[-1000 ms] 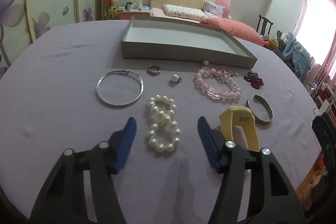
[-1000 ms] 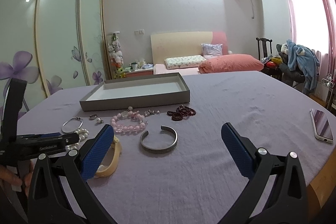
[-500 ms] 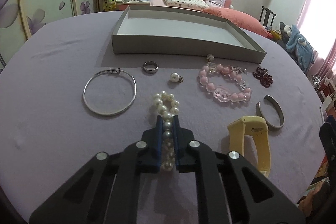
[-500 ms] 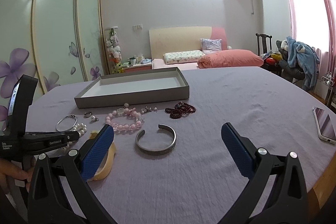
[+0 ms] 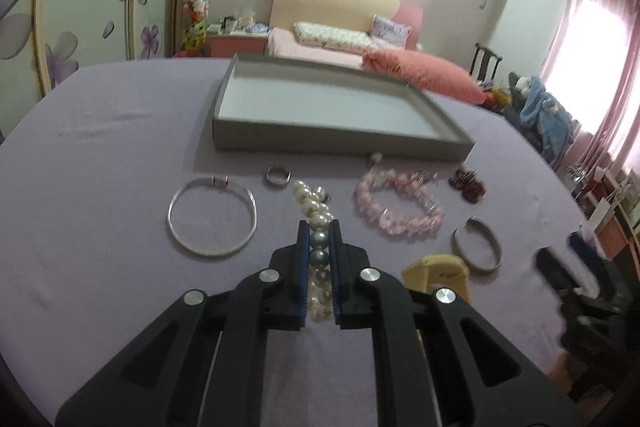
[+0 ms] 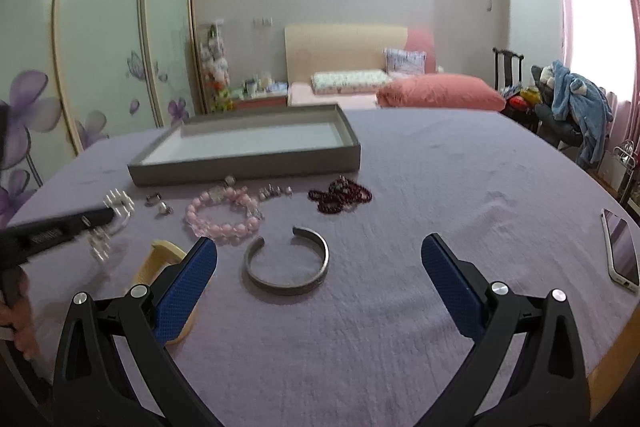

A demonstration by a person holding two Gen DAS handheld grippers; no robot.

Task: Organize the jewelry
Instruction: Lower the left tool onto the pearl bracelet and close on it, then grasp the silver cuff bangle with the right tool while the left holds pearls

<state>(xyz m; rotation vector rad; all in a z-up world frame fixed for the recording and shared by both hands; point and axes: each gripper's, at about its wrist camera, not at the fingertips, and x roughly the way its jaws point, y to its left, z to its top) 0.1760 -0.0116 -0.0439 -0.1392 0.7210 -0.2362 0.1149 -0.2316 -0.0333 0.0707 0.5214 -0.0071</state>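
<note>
My left gripper point(image 5: 319, 227) is shut on the white pearl bracelet point(image 5: 312, 205), which hangs lifted off the purple cloth; the right wrist view shows the same pearl bracelet point(image 6: 118, 205) dangling from the left gripper's tip. The grey jewelry tray point(image 5: 340, 139) lies beyond it, with nothing visible inside. My right gripper point(image 6: 318, 255) stands open above the silver cuff bangle point(image 6: 286, 261). On the cloth lie a thin silver bangle point(image 5: 212, 217), a ring point(image 5: 277, 175), a pink bead bracelet point(image 5: 398, 205), a dark red bead bracelet point(image 5: 467, 183) and a yellow band point(image 5: 436, 273).
A phone point(image 6: 622, 251) rests near the table's right edge. The grey tray point(image 6: 244, 165) sits at the back left in the right wrist view. A person's hand point(image 6: 18, 323) holds the left gripper's handle. A bed and a chair stand behind the table.
The left gripper went from open over the pearl bracelet to shut on it, then lifted it off the cloth toward the tray. The right gripper drifted sideways over the cuff bangle, still open.
</note>
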